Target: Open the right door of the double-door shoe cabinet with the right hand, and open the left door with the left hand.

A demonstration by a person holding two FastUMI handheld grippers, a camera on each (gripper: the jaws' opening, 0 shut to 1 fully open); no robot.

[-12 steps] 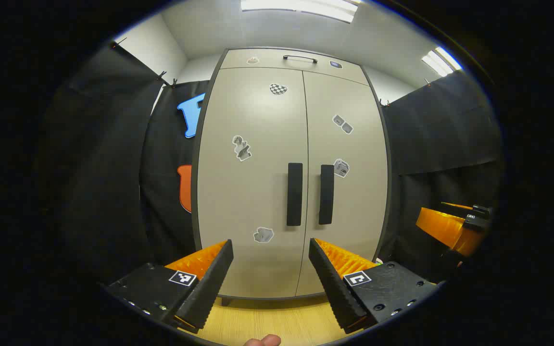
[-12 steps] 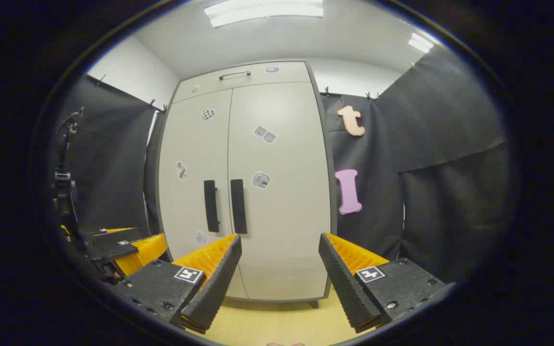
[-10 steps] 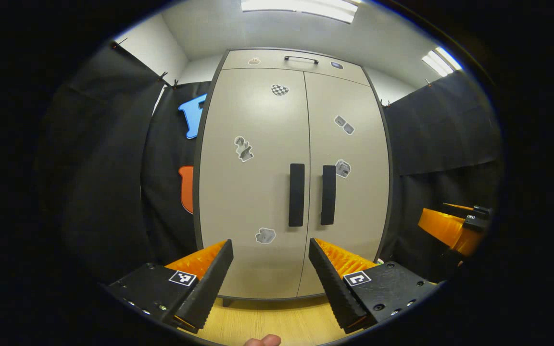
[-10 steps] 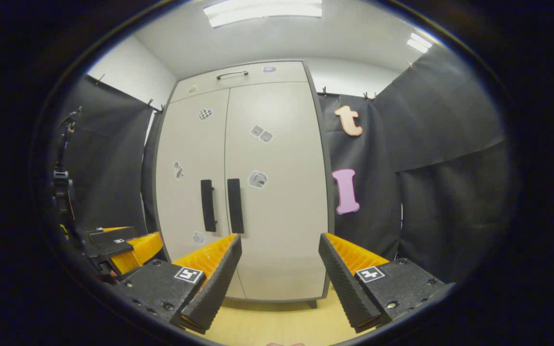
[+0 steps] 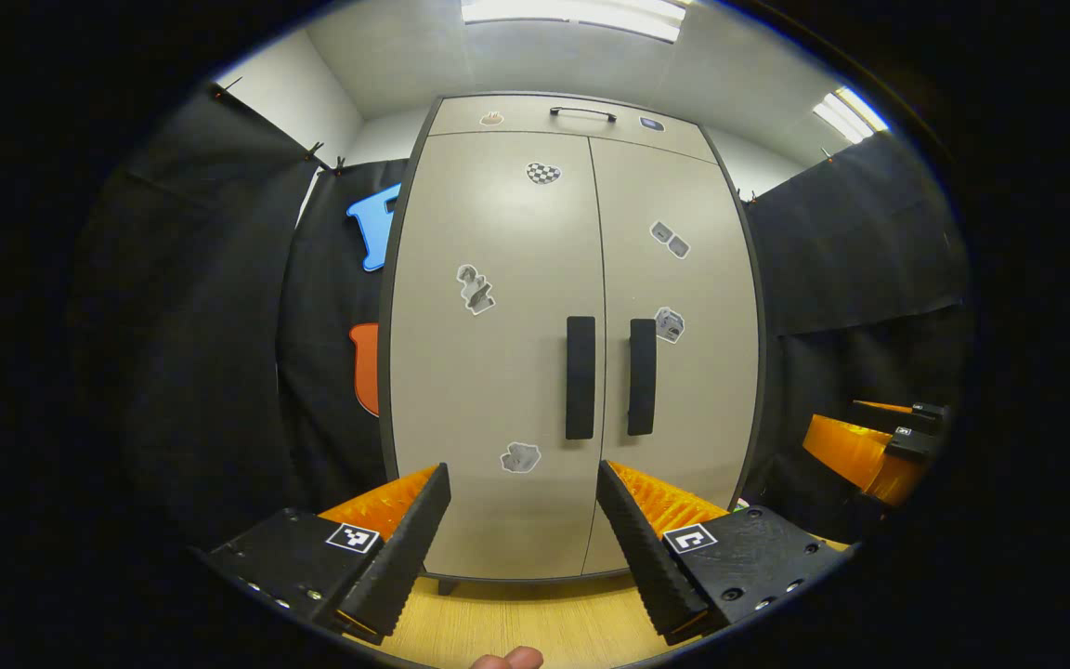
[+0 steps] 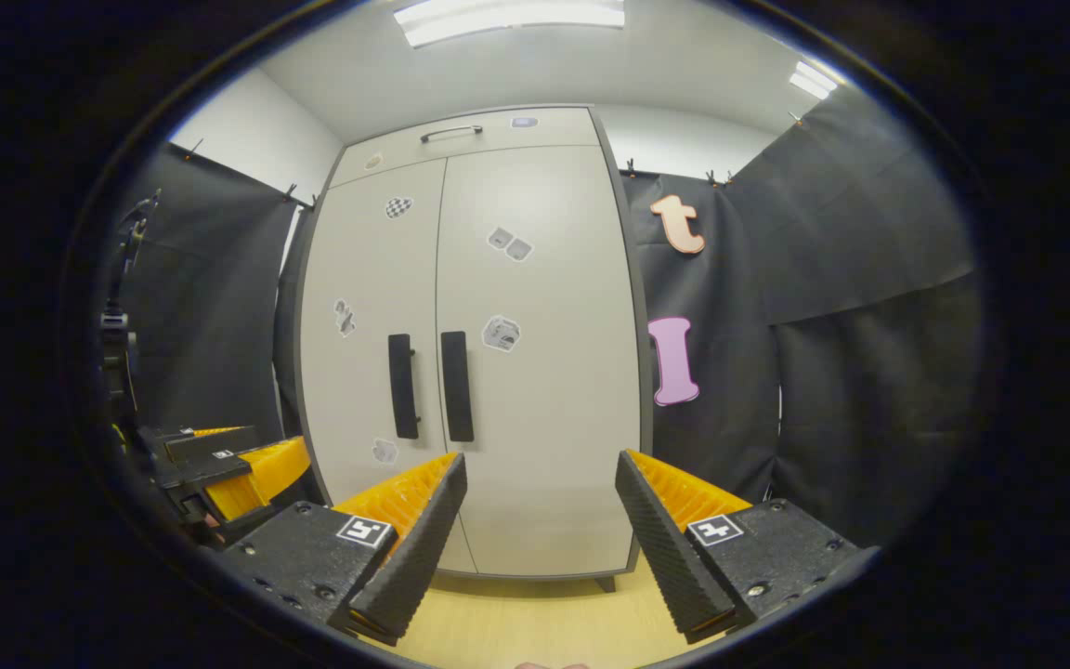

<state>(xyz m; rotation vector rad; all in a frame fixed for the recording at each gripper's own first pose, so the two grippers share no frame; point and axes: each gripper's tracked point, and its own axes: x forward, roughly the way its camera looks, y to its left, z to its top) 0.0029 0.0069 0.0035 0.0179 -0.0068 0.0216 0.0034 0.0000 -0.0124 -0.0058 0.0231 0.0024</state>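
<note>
Beige and tall, the shoe cabinet (image 5: 498, 372) stands on a pale wood floor (image 5: 516, 623) with black cloth hung on both sides. Both doors are closed: the left door (image 5: 489, 390) and the right door (image 5: 684, 400) meet at a thin seam, and a dark upright handle sits on each side of it, the left handle (image 5: 580, 376) and the right handle (image 5: 642, 376) just beside one another. Small stickers dot both doors. A narrow top panel carries a slim bar handle (image 5: 581, 113).

In the left gripper view the left gripper (image 5: 524, 530) is spread wide and holds nothing, well short of the cabinet, with the other gripper off at the right edge. In the right gripper view the right gripper (image 6: 540, 520) is likewise wide apart and empty, facing the right door (image 6: 540, 372) and its handle (image 6: 457, 386)
</note>
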